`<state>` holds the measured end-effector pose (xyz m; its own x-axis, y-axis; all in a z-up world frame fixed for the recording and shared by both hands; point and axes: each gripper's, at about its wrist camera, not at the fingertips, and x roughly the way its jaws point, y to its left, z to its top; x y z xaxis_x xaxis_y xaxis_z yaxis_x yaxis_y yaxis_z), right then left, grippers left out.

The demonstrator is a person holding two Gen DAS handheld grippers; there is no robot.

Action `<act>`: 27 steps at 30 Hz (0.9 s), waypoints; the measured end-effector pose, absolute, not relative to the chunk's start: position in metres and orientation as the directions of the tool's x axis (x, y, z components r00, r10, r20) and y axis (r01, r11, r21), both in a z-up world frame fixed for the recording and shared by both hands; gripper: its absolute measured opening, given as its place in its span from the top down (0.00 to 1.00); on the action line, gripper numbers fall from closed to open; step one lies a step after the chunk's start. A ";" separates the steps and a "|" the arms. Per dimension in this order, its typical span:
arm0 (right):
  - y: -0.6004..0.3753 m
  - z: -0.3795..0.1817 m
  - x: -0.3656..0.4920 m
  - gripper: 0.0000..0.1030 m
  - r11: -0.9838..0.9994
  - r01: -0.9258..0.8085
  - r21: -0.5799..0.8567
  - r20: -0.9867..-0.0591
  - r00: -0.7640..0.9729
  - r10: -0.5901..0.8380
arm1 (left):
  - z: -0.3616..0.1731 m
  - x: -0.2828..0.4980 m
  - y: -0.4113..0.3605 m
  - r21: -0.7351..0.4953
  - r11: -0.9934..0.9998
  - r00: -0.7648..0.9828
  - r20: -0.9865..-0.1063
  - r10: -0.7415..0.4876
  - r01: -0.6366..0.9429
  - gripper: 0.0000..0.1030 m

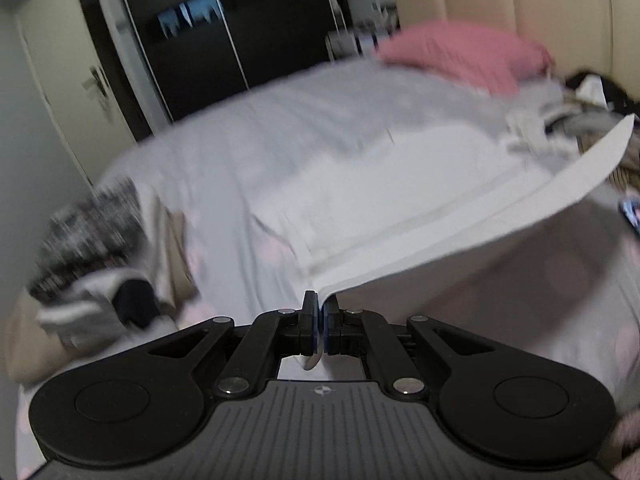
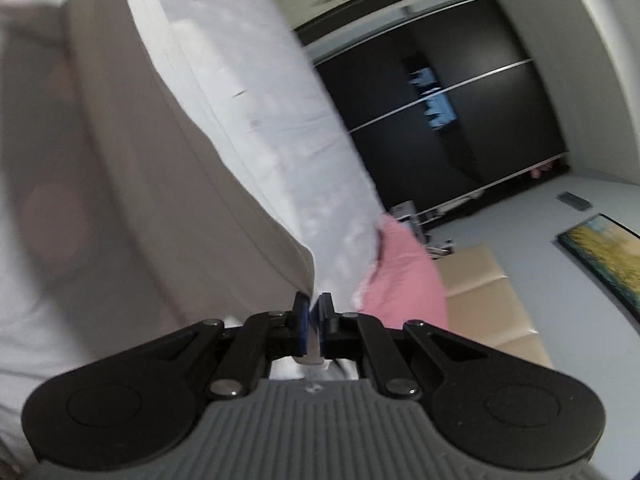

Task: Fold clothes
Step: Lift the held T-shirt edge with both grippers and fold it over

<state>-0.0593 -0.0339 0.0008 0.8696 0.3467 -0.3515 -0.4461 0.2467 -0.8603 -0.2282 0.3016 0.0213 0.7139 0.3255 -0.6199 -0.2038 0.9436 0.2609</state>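
Observation:
A white garment lies spread on the bed, its near edge lifted off the sheet. My left gripper is shut on that lifted edge, which stretches up to the right. My right gripper is shut on another part of the same white garment, which hangs taut up to the left in the tilted right wrist view. Both views are motion-blurred.
The bed has a pale sheet and a pink pillow by the beige headboard. A pile of clothes lies at the left, more clothes at the right. A dark wardrobe stands behind.

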 end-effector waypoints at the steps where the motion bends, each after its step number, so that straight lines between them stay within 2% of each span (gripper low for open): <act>1: -0.032 0.009 -0.058 0.95 0.255 -0.435 -0.863 -0.339 0.875 0.345 | 0.031 -0.228 0.301 0.265 0.941 0.728 -0.600 0.331 -0.209 0.99; 6: -0.021 0.036 -0.043 0.95 0.262 -0.440 -0.859 -0.349 0.877 0.329 | 0.061 -0.210 0.302 0.315 0.928 0.750 -0.561 0.350 -0.197 0.99; 14: 0.008 0.038 0.013 0.95 0.236 -0.486 -0.841 -0.405 0.856 0.321 | 0.055 -0.150 0.326 0.356 0.919 0.698 -0.616 0.365 -0.166 0.99; 27: 0.103 0.009 0.163 0.95 0.285 -0.565 -0.774 -0.479 0.817 0.320 | 0.017 -0.011 0.402 0.363 0.912 0.567 -0.718 0.404 -0.191 0.99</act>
